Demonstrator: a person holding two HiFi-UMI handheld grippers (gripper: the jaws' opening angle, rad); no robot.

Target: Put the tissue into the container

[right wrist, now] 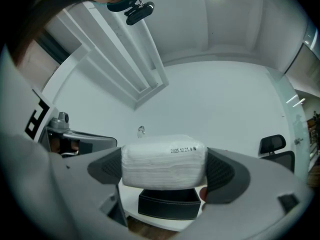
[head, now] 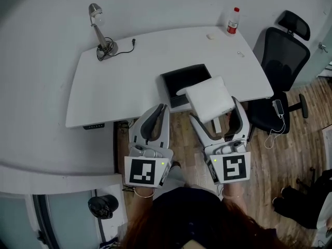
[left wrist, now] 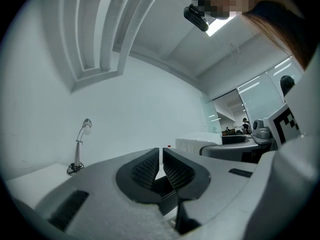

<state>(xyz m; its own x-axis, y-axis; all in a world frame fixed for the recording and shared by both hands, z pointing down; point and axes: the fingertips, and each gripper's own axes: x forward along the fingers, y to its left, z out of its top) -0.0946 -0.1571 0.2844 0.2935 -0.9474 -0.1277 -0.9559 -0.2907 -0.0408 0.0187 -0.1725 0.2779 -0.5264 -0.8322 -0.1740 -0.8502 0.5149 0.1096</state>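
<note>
Right now my right hand-held gripper is clamped on the tissue, a plump white pack held by its two ends, one jaw pad pressed to each side. From the head view the pack overlaps the near right corner of the container, covering that corner. In the right gripper view the tissue fills the gap of my right hand-held gripper, a small line of print shows on its upper edge, and the container sits directly beneath it, a black open-topped box with a stitched rim. The pack is off the table and not inside the container.

My left hand-held gripper hovers just to the near left of the container, over the table's near edge. In the left gripper view my left hand-held gripper has its jaws drawn together, with only a thin slit between the ribbed pads and nothing in it.

The container rests on the white table, close to its near edge. Well to the far left of the container stands a desk lamp with its cord coiled at the base; the lamp also shows in the left gripper view. Far to the right of the container, by the wall, stands a small bottle with a red cap. Right of the container, off the table's end, is a black office chair on the wooden floor.
</note>
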